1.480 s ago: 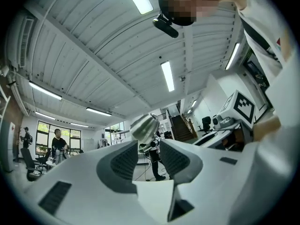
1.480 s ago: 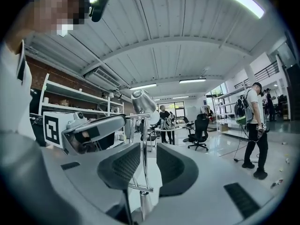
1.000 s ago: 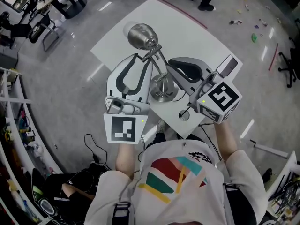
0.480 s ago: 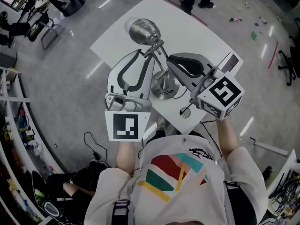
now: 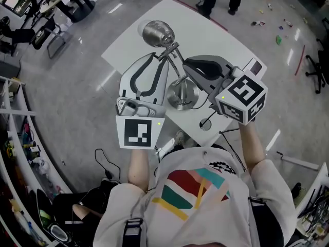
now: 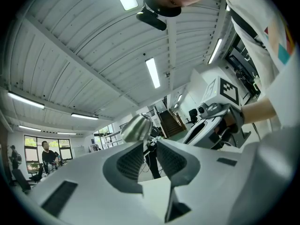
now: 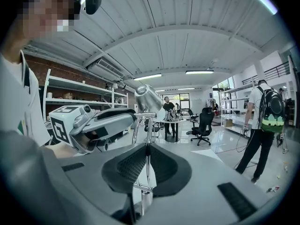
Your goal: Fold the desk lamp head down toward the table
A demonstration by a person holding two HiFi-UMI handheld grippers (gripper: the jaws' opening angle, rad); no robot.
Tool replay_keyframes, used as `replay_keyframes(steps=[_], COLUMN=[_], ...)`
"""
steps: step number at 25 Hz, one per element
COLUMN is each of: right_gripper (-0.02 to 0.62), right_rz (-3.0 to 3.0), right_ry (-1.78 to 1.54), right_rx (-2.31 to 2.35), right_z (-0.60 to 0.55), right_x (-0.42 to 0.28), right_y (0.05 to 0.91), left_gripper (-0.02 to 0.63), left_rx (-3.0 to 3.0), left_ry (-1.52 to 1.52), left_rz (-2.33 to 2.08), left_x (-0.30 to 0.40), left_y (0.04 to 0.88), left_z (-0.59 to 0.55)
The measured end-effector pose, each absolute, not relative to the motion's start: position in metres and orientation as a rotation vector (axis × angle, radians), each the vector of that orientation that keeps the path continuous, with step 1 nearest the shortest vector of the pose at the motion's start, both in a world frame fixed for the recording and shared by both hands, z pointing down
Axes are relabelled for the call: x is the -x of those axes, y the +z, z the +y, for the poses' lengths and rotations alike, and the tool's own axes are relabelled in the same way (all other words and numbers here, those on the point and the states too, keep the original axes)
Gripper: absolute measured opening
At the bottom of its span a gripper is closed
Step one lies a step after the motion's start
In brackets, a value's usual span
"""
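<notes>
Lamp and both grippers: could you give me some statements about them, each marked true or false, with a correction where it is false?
1. The lamp stands on the white table. True.
2. The head lies flat on the table. False: it is up on the arm, above the table.
3. The right gripper is shut on the arm. True; its jaws have just been closing onto a thin rod of it.
4. The left gripper is shut on the lamp's base. False: its jaws stand apart, though they have just been closing, with the arm's top end at the gap between their tips.
</notes>
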State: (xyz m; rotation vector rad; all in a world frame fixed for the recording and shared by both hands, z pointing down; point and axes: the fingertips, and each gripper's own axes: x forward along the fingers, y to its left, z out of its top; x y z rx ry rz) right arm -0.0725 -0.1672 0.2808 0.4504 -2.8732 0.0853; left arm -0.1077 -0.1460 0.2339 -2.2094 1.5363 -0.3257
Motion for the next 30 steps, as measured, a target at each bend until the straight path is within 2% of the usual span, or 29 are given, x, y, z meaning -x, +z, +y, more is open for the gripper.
replay_keyframes(steps=[9, 19, 22, 23, 30], right_gripper=[0.033, 0.032, 0.033, 0.033, 0.032], right_rz=[-2.819, -2.709, -2.658, -2.643, -2.609], right_ry=[0.124, 0.023, -0.001, -0.002, -0.018], right_rx=[-0.417, -0.409, -0.396, -0.390, -0.372], right_z=[-0.169, -0.168, -0.168, -0.168, -0.172], right_x=[0.075, 0.076, 0.076, 0.075, 0.081], right_y=[0.283, 0.284, 0.285, 0.285, 0.286], left_gripper=[0.127, 0.126, 0.124, 0.089, 0.091], left_rx=[2.185, 2.175, 2.201, 2.210, 2.228], left_ry=[-0.352, -0.361, -0.310, -0.284, -0.177], left_rz=[1.515, 1.513, 1.520, 1.525, 1.603], left_x=[0.107, 0.106, 0.105, 0.105, 0.116], left_y=[0.233, 0.230, 0.231, 0.234, 0.237], left_z=[-0.148, -0.147, -0.148, -0.150, -0.159])
